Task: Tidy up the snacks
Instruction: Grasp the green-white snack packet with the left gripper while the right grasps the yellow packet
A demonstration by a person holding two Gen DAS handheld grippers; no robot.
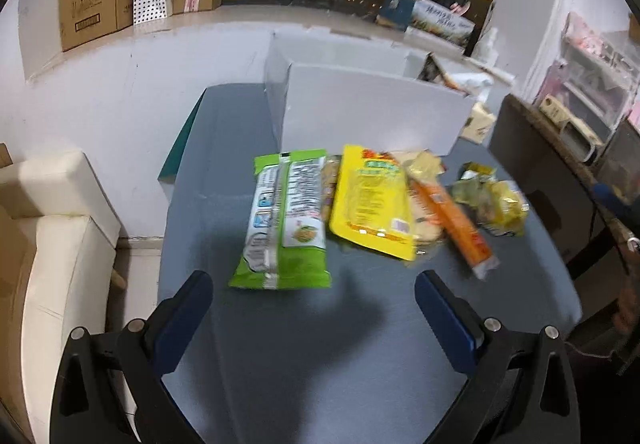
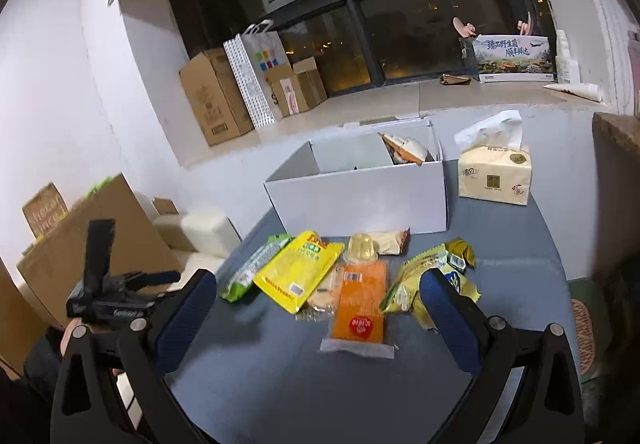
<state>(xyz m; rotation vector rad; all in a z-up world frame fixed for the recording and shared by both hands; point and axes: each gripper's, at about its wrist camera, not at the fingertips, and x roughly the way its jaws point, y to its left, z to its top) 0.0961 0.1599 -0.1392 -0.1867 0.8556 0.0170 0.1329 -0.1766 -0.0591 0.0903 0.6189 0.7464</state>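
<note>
Left wrist view: snack packets point(image 1: 360, 203) were seen lying on the grey surface point(image 1: 280, 356) before the white box point(image 1: 372, 111), both grippers' fingers point(image 1: 188, 308) held apart, empty.

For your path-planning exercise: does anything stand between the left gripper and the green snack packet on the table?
Nothing visible does. The left gripper is open, and only bare table lies between it and the green snack packet. The yellow pouch lies beside the packet, not in front.
</note>
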